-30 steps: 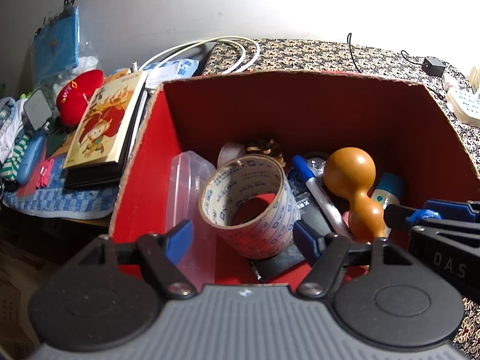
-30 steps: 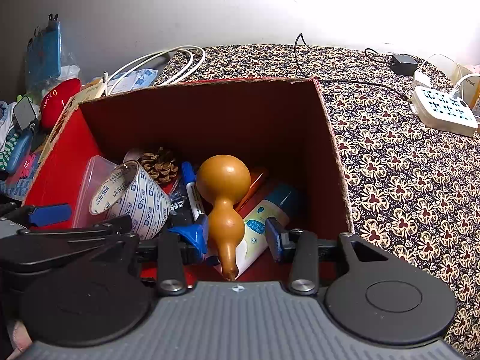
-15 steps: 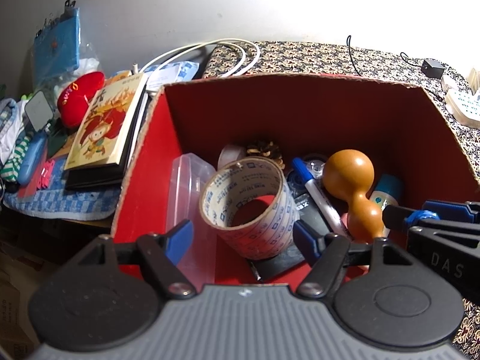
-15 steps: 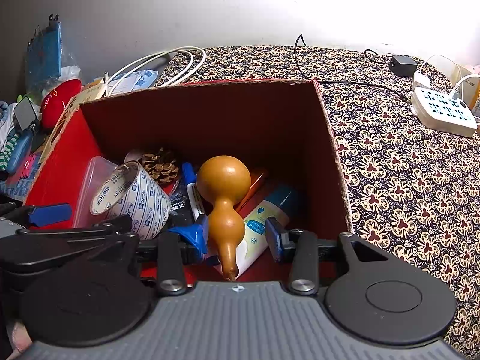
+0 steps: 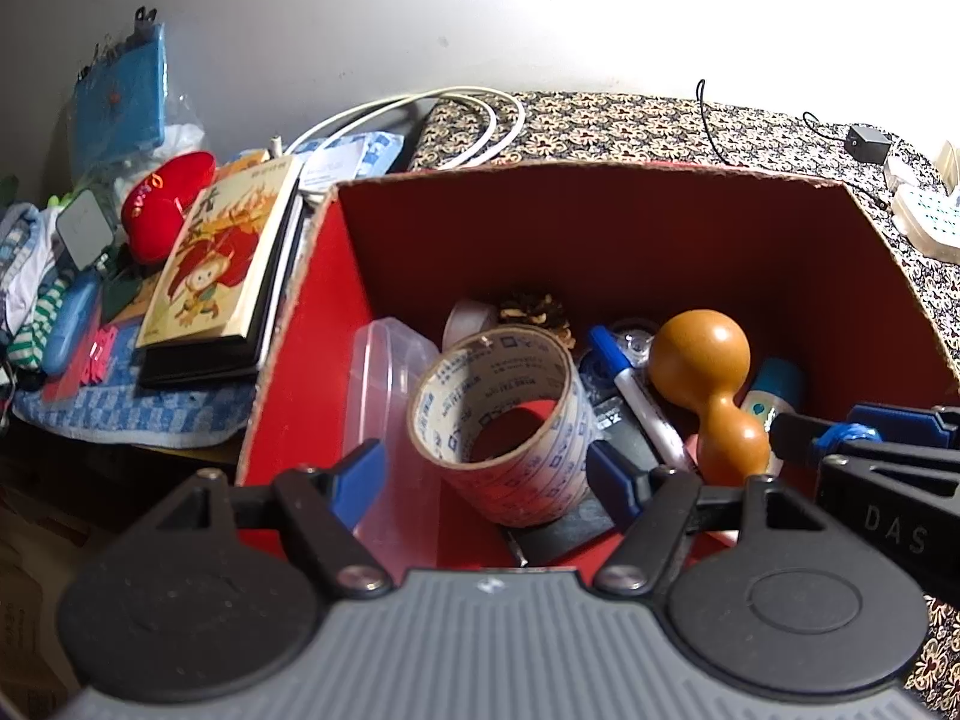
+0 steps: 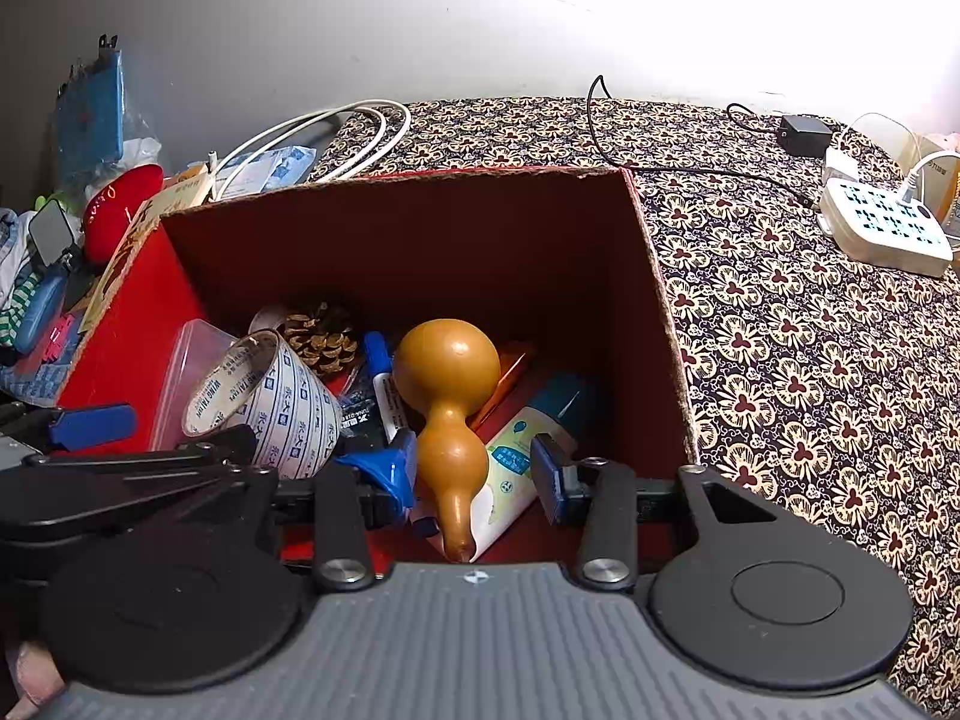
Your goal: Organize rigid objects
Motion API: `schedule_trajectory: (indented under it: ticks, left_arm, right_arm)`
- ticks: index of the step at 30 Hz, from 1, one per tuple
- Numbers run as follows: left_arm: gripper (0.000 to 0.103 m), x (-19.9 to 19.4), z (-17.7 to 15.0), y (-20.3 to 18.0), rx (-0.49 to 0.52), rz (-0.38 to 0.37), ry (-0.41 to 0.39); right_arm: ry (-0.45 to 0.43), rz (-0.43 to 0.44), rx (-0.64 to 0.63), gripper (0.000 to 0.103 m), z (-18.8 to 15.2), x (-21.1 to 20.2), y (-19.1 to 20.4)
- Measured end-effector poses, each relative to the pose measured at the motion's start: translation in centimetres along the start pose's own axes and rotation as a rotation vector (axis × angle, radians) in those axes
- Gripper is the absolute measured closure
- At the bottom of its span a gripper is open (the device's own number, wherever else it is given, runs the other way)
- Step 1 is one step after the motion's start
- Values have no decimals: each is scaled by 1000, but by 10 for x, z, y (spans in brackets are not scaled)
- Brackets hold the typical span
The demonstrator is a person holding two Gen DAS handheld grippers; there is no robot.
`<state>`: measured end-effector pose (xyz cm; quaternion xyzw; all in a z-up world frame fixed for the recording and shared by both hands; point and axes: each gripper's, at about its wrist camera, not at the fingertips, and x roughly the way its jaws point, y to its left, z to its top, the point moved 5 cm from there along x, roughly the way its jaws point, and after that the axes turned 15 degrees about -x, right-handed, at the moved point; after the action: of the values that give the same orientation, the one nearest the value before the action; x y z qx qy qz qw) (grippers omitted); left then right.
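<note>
A red cardboard box (image 5: 588, 171) (image 6: 390, 180) stands on the patterned cloth and holds several rigid things. A printed tape roll (image 5: 540, 480) (image 6: 288, 408) lies on its side beside a clear plastic container (image 5: 384, 372). An orange gourd (image 5: 699, 360) (image 6: 447, 366) lies over a white-and-blue tube (image 6: 510, 462), with a blue-capped marker (image 5: 636, 396) and a pine cone (image 6: 318, 336) next to it. My left gripper (image 5: 486, 474) hovers open over the tape roll, its pads not touching it. My right gripper (image 6: 474, 474) is open above the gourd's narrow end.
Left of the box lie a picture book (image 5: 222, 264), a red plush (image 5: 162, 210) and small items on a blue checked cloth (image 5: 132, 414). A white cable (image 5: 480, 120) coils behind. A power strip (image 6: 882, 228) and a black adapter (image 6: 804, 132) sit at the far right on the patterned cloth (image 6: 810, 360).
</note>
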<state>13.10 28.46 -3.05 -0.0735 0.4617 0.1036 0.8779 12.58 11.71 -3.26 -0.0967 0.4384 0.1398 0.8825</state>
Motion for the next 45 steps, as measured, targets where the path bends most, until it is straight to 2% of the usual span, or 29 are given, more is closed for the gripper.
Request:
schedule_trajectory:
  ticks: [45]
  left_arm:
    - [30,8,-3,1,-10,5,16]
  right_arm:
    - [4,16,14,78,-2,4,-1]
